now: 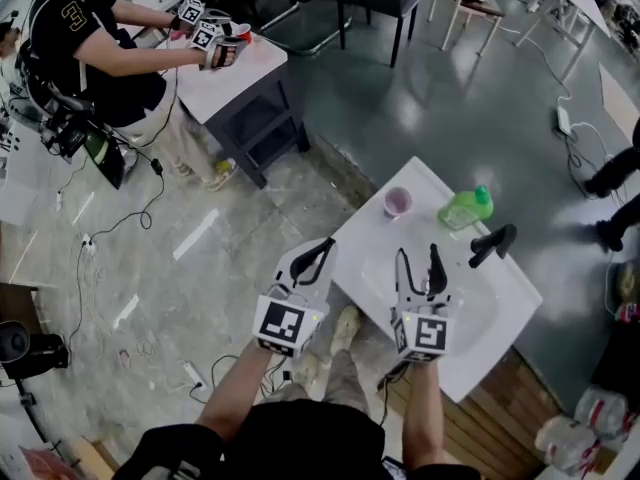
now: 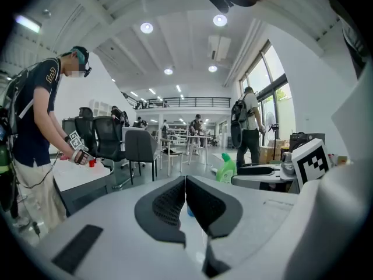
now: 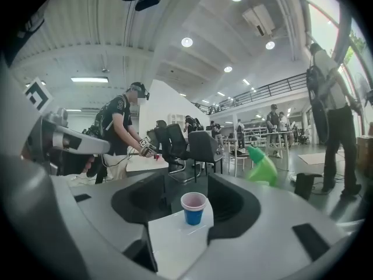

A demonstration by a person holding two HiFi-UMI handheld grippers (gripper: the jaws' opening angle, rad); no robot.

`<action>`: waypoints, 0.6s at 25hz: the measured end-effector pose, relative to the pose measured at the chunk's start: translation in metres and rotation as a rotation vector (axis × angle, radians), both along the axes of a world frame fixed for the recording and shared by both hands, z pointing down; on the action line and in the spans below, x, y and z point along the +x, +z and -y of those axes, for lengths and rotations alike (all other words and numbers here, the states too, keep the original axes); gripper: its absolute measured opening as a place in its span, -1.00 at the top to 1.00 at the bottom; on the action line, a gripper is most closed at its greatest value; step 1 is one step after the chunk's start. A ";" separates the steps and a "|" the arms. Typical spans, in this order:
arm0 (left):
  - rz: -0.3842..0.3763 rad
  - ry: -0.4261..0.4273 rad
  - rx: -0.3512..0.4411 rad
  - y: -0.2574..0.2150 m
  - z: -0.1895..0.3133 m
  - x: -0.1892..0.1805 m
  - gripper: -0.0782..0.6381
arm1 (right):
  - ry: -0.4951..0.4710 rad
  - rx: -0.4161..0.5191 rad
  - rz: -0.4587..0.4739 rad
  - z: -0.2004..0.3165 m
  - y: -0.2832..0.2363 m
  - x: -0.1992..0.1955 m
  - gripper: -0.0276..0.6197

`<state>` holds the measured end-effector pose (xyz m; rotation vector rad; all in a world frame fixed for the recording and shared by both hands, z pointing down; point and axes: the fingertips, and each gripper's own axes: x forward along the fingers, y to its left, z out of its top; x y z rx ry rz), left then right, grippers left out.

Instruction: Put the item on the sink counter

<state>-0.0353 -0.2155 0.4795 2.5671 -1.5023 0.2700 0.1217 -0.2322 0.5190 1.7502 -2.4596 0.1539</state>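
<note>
**Cup dead ahead of my open right tongs, already standing on the counter**

From my right gripper (image 1: 418,263) the cup (image 1: 398,202) sits at 12 o'clock, a touch toward 11 in the head view, near but clear of the tips. It stands upright with its long axis vertical and its mouth up, on the white sink counter (image 1: 365,230) toward the far corner. My right gripper's own view lines it up squarely in the gap between the two jaws, further out than the pads. Those jaws stand well apart; nothing is between the pads and they touch nothing.

The green bottle (image 1: 466,207) lies tilted at about 1 o'clock from the same gripper, with the black faucet (image 1: 492,243) at 2 o'clock, so I'd keep any approach or retreat straight along the 12–6 line.

My left gripper (image 1: 315,258) hovers by the counter's near-left edge. Its jaws are pressed together with nothing in them, and the cup is out at its 2 o'clock. The right hand is the nearer one. Since the cup rests on the counter untouched, I judge the placing is as good as done
</note>
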 end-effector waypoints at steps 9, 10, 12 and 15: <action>-0.011 0.053 0.040 -0.033 -0.039 0.001 0.76 | 0.061 0.011 -0.008 -0.053 -0.034 0.003 0.33; -0.014 0.059 0.042 -0.036 -0.043 0.001 0.76 | 0.063 0.012 -0.010 -0.059 -0.037 0.001 0.36; -0.020 0.072 0.044 -0.044 -0.049 -0.001 0.76 | 0.076 0.014 -0.016 -0.068 -0.047 -0.001 0.40; -0.027 0.090 0.045 -0.060 -0.056 0.000 0.76 | 0.095 0.030 -0.026 -0.077 -0.065 0.001 0.45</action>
